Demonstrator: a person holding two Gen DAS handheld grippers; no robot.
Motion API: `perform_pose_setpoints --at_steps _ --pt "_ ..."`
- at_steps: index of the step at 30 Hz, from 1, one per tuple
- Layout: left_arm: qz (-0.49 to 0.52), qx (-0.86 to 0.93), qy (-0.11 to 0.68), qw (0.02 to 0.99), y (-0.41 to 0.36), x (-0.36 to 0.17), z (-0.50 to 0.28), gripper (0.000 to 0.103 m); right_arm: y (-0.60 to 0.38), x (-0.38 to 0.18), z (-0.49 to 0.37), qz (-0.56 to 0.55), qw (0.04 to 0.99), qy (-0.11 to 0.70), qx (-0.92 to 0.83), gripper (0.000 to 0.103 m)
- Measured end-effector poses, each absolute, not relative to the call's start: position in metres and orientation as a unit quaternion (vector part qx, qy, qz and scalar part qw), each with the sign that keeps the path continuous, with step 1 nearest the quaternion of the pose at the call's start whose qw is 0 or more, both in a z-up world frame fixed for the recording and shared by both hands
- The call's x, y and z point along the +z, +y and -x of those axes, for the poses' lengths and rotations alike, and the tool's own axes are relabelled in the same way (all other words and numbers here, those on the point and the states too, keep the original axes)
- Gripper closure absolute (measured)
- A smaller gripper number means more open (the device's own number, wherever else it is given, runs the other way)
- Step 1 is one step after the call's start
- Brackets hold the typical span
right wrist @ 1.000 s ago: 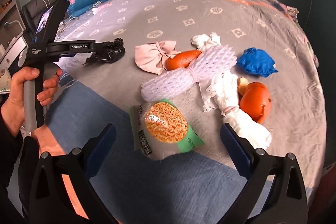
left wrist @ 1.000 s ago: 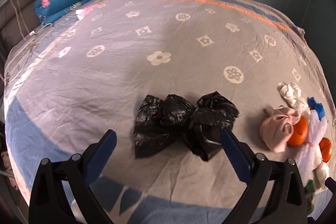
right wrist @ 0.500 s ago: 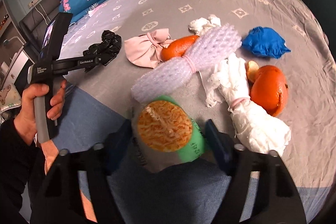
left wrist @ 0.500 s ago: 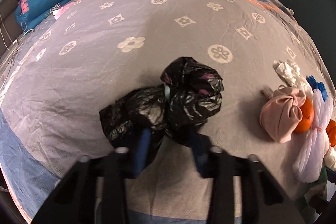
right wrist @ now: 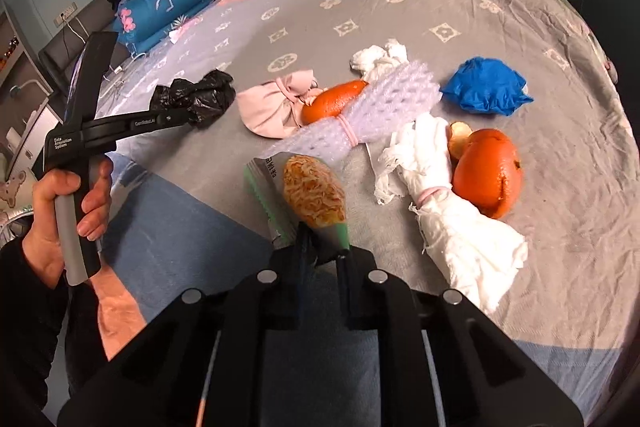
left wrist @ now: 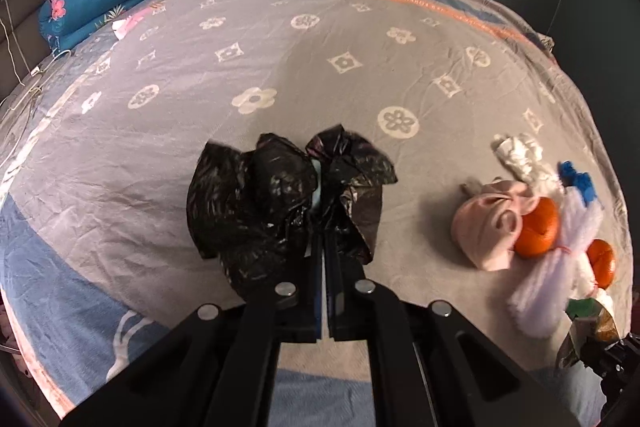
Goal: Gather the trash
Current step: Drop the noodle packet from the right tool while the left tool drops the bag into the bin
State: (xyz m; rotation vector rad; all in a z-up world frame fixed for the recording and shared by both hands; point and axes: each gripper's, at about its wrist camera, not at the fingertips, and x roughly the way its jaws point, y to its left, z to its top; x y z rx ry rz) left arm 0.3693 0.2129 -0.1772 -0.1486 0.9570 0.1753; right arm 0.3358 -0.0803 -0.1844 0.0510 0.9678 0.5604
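Black bag (left wrist: 288,203) is sitting mid-frame on the bed (left wrist: 280,67), bunched middle pinched in the just-closed left gripper (left wrist: 322,227). Snack packet (right wrist: 308,191) is rising lower centre, long axis away from the right gripper (right wrist: 324,247) clamping its near end.

- black plastic bag (left wrist: 288,203), all crumpled up, pinched in the middle so both ends flare out, lifted a bit off the bedspread
- snack packet (right wrist: 308,195), green edges with a noodle pic, squeezed and folded upright
- rest lies loose nearby: pink tied bag (right wrist: 276,105), bubble wrap roll (right wrist: 360,115), orange peels (right wrist: 488,173), white tissue (right wrist: 452,223), blue glove (right wrist: 484,85)
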Motion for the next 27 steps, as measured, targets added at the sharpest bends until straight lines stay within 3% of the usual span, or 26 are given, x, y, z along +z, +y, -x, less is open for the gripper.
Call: perform_pose_setpoints --at_steps 27 --pt "0.144 0.007 0.373 0.917 0.188 -0.095 -0.240 0.102 -0.148 -0.089 -0.233 -0.019 0.870 0.401 0.286 0.091"
